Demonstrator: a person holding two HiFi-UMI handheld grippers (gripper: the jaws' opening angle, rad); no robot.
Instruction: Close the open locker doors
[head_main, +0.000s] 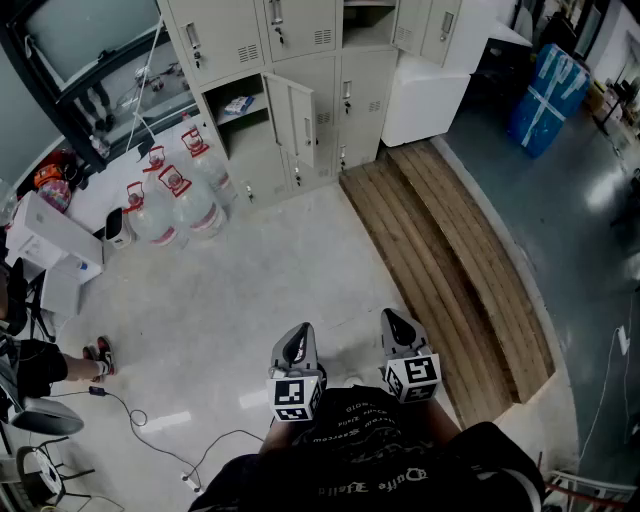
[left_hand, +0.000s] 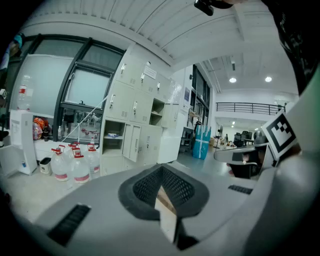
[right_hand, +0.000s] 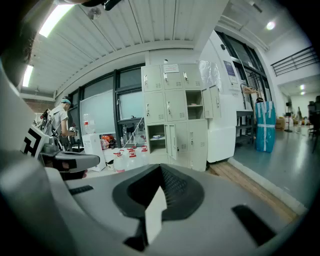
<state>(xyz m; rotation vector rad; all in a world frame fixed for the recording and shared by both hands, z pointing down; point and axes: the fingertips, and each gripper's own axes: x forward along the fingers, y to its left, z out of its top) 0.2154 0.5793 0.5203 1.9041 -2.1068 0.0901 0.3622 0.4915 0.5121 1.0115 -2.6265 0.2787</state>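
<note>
Both grippers are held low at the near edge of the head view, well short of the lockers (head_main: 300, 45) at the far wall: the left gripper (head_main: 297, 338) has its jaws together with nothing between them, and the right gripper (head_main: 392, 322) likewise has its jaws closed and empty. In the lower row one open locker door (head_main: 290, 118) swings out beside its exposed compartment (head_main: 238, 108), and another compartment (head_main: 368, 15) stands open higher up to the right. Water jugs (head_main: 178, 198) cluster on the floor left of the lockers, and a wooden platform (head_main: 450, 260) runs along the right.
</note>
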